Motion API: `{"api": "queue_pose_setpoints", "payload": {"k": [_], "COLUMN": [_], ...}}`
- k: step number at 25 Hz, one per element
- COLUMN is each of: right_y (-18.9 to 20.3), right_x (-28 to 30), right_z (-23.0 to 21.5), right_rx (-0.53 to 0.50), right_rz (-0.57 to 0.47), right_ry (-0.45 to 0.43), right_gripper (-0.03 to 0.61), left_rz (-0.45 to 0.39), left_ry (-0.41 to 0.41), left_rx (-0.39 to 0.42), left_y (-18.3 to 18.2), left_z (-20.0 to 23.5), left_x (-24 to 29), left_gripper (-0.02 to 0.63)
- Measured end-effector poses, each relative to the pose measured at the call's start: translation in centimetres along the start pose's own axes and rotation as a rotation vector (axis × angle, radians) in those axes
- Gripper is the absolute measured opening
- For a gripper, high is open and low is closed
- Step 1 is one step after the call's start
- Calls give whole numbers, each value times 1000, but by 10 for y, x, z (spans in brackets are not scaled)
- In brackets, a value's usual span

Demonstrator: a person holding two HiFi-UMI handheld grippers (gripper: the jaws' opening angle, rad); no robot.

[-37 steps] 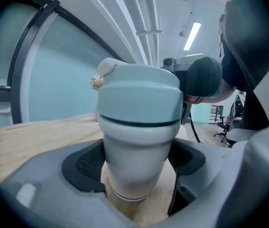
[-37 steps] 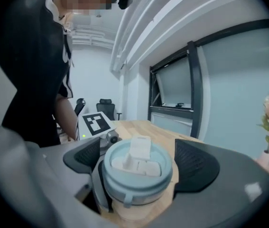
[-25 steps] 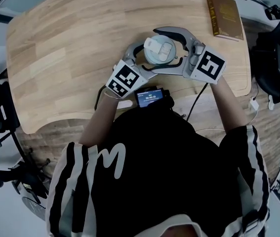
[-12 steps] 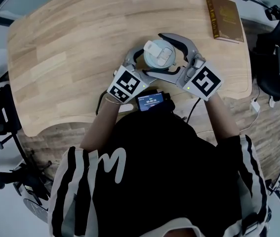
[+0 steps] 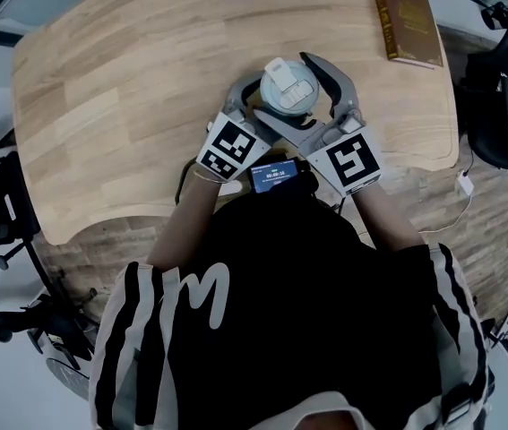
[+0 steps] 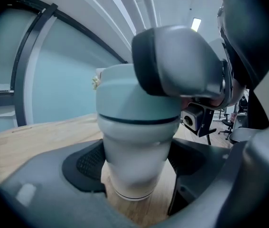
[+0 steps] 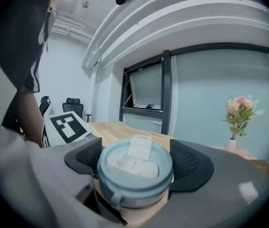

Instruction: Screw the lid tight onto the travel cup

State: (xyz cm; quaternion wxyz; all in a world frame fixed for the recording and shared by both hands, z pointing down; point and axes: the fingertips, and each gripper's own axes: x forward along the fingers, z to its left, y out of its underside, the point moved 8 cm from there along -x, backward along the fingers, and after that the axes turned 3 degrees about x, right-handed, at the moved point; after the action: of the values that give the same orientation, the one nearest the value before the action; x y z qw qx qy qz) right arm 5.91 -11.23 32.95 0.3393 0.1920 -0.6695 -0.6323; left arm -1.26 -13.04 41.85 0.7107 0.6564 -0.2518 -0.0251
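A pale blue travel cup [image 5: 280, 106] stands upright on the wooden table [image 5: 128, 79], close to the near edge. Its lid [image 5: 288, 84], with a white flip tab, sits on top. My left gripper [image 5: 267, 106] comes in from the near left and is shut on the cup's body [image 6: 134, 156], a dark pad pressed against each side. Higher up, my right gripper [image 5: 289, 90] is shut on the lid [image 7: 134, 163], one pad on each side of the rim. In the left gripper view, one right finger [image 6: 181, 63] lies across the lid [image 6: 120, 96].
A brown book [image 5: 406, 23] lies at the table's far right corner. A small device with a lit screen [image 5: 276, 176] sits against the person's chest. The right gripper view shows a vase of flowers [image 7: 238, 122] and office chairs [image 7: 72, 108].
My right gripper has swung clockwise round the cup, its marker cube going from the right to the near side, and the lid's tab turned with it. The left gripper has barely moved.
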Motion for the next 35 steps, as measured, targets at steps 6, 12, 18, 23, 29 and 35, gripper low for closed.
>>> {"api": "queue_pose_setpoints", "payload": {"k": [6,12,18,23,29,35], "right_y": [2,3,-8,-5,-1,8], "right_x": [0,3,-3,-14,-12,-1], "right_z": [5,9,1,-19,-42,-41], "right_rx": [9,35,136,74,52,75], "right_rz": [0,12,-24,-17,-21,-42], "right_ry": [88,176,4,-310,-653,-759], "right_gripper": [445,445,472,474,480,483], "left_rz": [3,0,-3,-11,-15,-18], "left_ry": [-18,-35,-21,-17,-9,-5], "left_rx": [0,-1,0,3,5,10], "left_y": [0,0,0,3,4,5], "left_z": [-2,-3,-2,0,0,1], "left_x": [-2,-2,-2,-2,-4,-2], "left_gripper": [413,414,413,414,414,414]}}
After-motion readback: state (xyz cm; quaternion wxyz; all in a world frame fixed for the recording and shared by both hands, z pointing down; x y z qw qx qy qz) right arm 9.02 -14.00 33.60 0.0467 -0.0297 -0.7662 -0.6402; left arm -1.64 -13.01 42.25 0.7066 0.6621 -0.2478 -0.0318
